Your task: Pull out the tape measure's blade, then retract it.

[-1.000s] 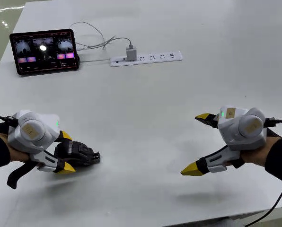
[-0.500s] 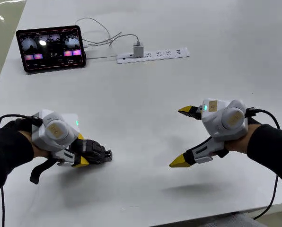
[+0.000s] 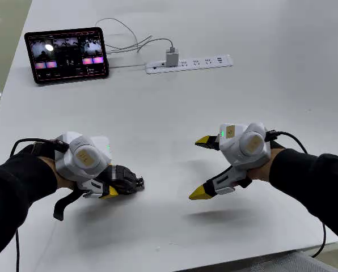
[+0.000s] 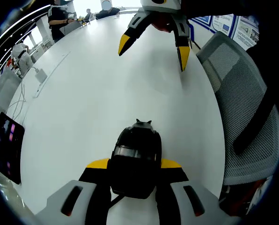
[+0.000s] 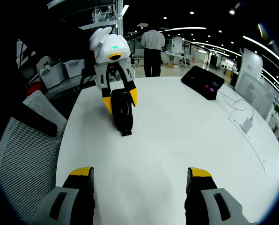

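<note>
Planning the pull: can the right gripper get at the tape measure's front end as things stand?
Probably yes: the right gripper is open, facing the tape measure held in the left gripper, with bare table between them.

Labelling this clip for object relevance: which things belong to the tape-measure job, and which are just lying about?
Job: tape measure, left gripper shut on it, right gripper open.
Lying about: tablet, power strip, charger.

Bright, even overhead light; soft shadows on the white table (image 3: 174, 107); gripper views bend at the edges
</note>
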`<state>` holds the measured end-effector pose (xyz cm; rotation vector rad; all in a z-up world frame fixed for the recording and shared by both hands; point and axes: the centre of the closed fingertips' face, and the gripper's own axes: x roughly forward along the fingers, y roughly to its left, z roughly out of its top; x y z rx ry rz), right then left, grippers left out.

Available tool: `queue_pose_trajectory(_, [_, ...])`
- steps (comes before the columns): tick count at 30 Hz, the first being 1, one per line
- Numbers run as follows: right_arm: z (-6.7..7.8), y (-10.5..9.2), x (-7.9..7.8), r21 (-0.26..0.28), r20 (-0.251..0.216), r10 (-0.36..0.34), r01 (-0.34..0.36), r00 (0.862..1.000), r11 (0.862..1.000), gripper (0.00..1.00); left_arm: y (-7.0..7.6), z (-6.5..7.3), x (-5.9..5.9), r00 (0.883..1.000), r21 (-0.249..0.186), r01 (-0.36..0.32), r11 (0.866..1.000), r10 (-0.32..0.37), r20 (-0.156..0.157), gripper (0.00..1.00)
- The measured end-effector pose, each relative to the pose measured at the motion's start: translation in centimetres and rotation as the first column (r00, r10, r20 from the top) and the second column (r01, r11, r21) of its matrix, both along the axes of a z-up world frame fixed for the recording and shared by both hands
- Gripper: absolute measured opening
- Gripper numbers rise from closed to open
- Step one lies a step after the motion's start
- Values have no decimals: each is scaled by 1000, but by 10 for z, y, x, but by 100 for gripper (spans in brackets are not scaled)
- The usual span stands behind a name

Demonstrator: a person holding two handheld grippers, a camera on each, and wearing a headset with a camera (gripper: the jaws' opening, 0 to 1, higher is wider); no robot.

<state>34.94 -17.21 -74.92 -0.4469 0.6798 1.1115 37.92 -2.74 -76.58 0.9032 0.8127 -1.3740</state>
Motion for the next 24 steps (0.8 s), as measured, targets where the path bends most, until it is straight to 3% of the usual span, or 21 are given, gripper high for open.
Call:
queue_pose_trajectory(8, [-3, 29, 2, -15, 3, 55, -55, 998, 998, 72, 0, -1, -1, 1000, -26, -5, 1000, 5, 13, 30])
queue_pose_trajectory(12, [-3, 43, 7, -14, 11, 76, -76, 997, 997, 68, -2, -1, -1, 1000, -29, -2, 1000, 2, 5, 31])
queue_pose_trajectory(24, [-26, 84, 14, -37, -12, 141, -141, 990, 989, 53, -3, -3, 1, 1000, -39, 5, 999, -5, -10, 31])
